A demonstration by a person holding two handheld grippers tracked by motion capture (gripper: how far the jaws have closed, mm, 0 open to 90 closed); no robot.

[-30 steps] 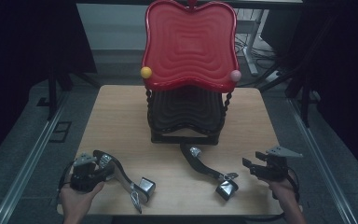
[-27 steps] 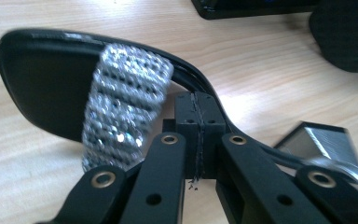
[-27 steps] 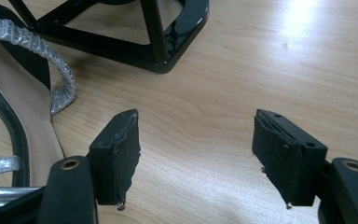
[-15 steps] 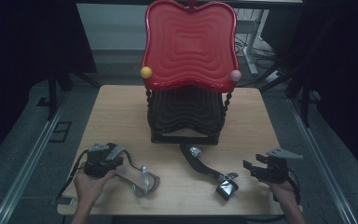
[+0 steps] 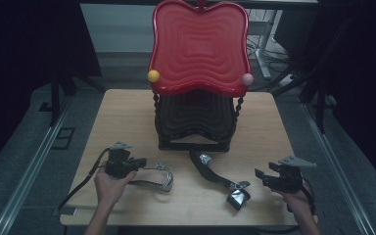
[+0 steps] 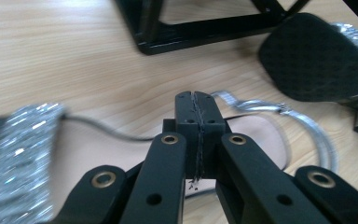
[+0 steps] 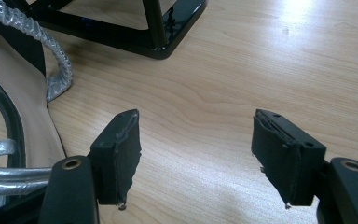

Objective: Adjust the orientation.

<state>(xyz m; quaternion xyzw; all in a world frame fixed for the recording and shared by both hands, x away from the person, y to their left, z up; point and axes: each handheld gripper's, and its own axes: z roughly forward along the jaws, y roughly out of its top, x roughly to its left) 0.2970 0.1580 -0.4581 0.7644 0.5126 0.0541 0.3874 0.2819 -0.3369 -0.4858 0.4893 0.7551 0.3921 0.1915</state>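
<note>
Two sandals lie on the tabletop [image 5: 127, 112] in front of the black rack with the red tray-like top [image 5: 198, 49], and I have one of them in hand. Compared with a second ago, my left gripper [image 5: 136, 164] has travelled inward and toward the rack, dragging the silver-strapped sandal [image 5: 157, 177] along with it; that shoe was out near the front left edge and now sits closer to the middle, its straps trailing toward the other shoe. In the left gripper view the jaws are pressed fully together, with a thin strap [image 6: 121, 135] running in from the left up to the pinch, so I judge the hold to be on that strap, though the exact contact is hidden between the pads. A glittery band [image 6: 21, 154] of the same shoe blurs past at the left.

The second sandal [image 5: 215, 174] lies with its dark sole up, heel end toward the front edge, untouched. My right gripper [image 5: 262, 177] waits just beside its heel with the jaws spread wide over bare wood and nothing between them, as it was a second ago.

I read this as the first shoe being on its way to the rack, with the second one yet to be picked.
</note>
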